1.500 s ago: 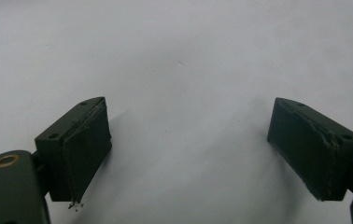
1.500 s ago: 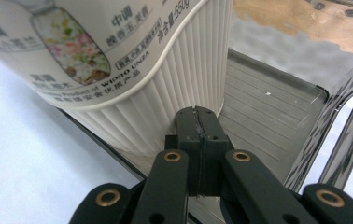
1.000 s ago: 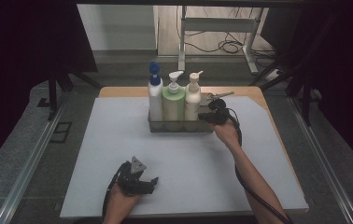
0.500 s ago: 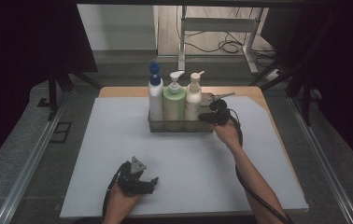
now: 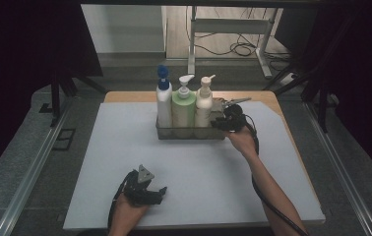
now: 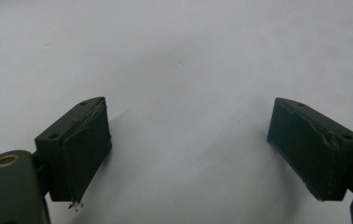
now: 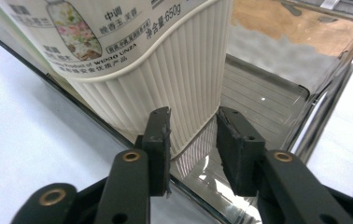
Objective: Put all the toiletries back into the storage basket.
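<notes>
Cream ribbed bottle (image 7: 165,70) stands in the clear tray (image 7: 305,116); the right claw (image 7: 193,140), jaws just parting, straddles the tray's wall, pads off it. Left claw (image 6: 188,154) rests wide open, empty, low on the white surface (image 5: 199,167).

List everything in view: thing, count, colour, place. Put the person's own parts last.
bottles: three, in a row in the tray; blue-capped white bottle at left, green pump bottle in the middle, cream pump bottle at right
tray: one, clear grey, far middle of the table
table: one, pale grey top
left gripper: one, black, near edge, jaws wide open over bare table
right gripper: one, black, at the tray's right end, jaws have just been opening, apart around the tray wall by the cream pump bottle
</notes>
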